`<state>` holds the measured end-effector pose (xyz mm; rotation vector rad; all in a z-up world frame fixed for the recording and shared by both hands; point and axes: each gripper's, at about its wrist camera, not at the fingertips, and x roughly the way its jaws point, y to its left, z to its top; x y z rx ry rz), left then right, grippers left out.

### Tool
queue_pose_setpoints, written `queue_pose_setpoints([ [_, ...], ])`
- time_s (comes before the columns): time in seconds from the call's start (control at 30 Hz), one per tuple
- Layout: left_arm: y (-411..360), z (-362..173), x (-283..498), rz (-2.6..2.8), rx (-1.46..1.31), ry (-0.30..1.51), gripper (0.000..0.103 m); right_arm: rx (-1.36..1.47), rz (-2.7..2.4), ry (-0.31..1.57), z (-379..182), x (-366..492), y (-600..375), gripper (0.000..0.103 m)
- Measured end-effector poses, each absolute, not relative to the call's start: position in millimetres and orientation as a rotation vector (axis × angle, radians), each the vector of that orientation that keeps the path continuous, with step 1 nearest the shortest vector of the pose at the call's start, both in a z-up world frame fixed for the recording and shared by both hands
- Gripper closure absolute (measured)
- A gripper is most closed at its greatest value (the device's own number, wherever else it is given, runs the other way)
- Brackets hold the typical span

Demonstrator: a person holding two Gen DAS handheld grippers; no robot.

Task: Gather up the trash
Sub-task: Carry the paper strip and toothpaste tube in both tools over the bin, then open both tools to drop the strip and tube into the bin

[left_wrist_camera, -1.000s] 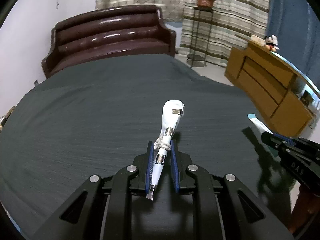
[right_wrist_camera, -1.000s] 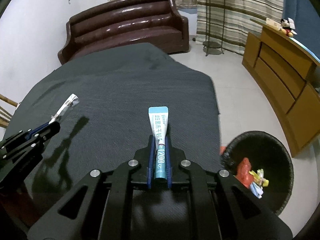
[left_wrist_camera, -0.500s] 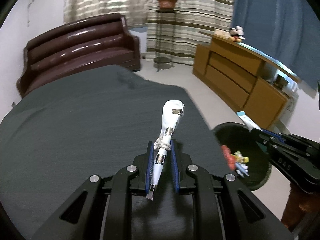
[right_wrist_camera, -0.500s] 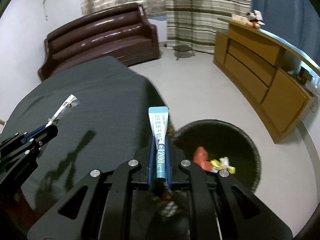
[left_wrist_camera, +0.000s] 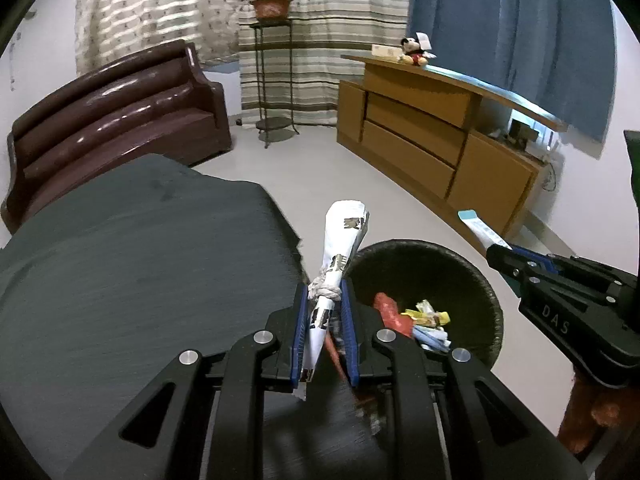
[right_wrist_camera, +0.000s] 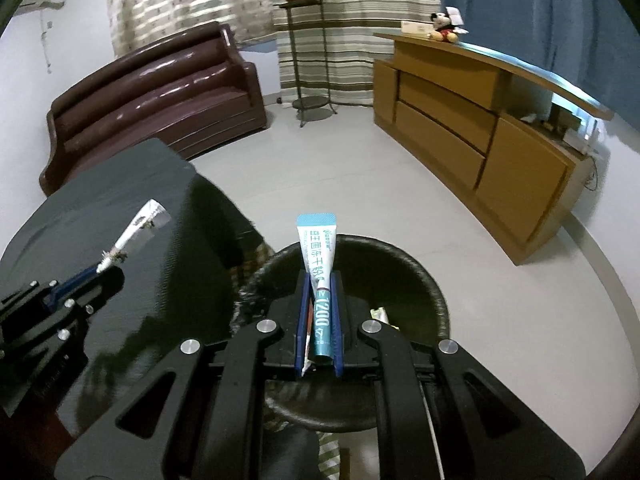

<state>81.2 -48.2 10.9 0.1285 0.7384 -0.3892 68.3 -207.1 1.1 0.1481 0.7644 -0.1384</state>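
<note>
Sitting at far left, a dark brown glossy leather sofa point(left_wrist_camera: 116, 120) against the white wall, with a dark grey cloth-covered table point(left_wrist_camera: 132, 264) spreading out in front of it. Standing behind, a thin black metal plant stand point(left_wrist_camera: 274, 84) carrying a terracotta pot of green leaves point(left_wrist_camera: 272, 5) before striped curtains. Pinching between its blue-lined jaws, the black left gripper point(left_wrist_camera: 323, 300), clamped tight on a rolled white printed paper wrapper tied with string point(left_wrist_camera: 340, 248), the wrapper pointing up and forward over the table's right edge, just beside the bin's rim. Lying on the pale floor right beside the table, a round black waste bin point(left_wrist_camera: 480, 280) already containing a red wrapper, yellow wrappers and pale blue scraps point(left_wrist_camera: 420, 320). Stretching along the right wall, a light brown wooden sideboard with drawers point(left_wrist_camera: 432, 132), a small plush mouse toy point(left_wrist_camera: 414, 50) sitting on top near blue curtains. Reaching in from the right edge of the left wrist view, the black right gripper point(right_wrist_camera: 318, 308), closed firmly on a flat teal-and-white printed sachet point(right_wrist_camera: 318, 264), the sachet sticking up forward, hanging directly above the bin's opening in the right wrist view. Showing at the left of that same view, the left gripper with its wrapper over the table's edge.
</note>
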Motion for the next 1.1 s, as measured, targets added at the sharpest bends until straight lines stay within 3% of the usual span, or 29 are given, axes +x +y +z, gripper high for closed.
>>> queue_pose_setpoints([
  [0.5,-88.9,-7.5,100.0,-0.435,0.176,0.779,0.086,0.195,-0.188,0.765,-11.5,71.5,-237.4,0.091],
  [0.6,-95.4,-13.0,102.4,-0.439,0.194,0.798,0.079,0.210,-0.196,0.770,-17.0,74.0,-242.1,0.086],
  [0.67,-97.3,-14.5,103.3,-0.431,0.194,0.801,0.065,0.217,-0.200,0.773,-19.8,75.0,-243.7,0.080],
  [0.77,-96.9,-12.8,103.4,-0.425,0.185,0.795,0.058,0.208,-0.206,0.775,-21.3,75.5,-245.3,0.078],
  [0.93,-96.8,-12.5,104.8,-0.414,0.169,0.800,0.051,0.202,-0.212,0.774,-21.1,76.2,-245.0,0.075],
  [1.0,-96.4,-11.6,104.4,-0.412,0.164,0.795,0.048,0.200,-0.220,0.766,-20.2,75.0,-245.6,0.064],
  [1.1,-95.6,-10.9,103.4,-0.411,0.162,0.791,0.045,0.201,-0.229,0.762,-20.6,72.5,-247.8,0.062],
])
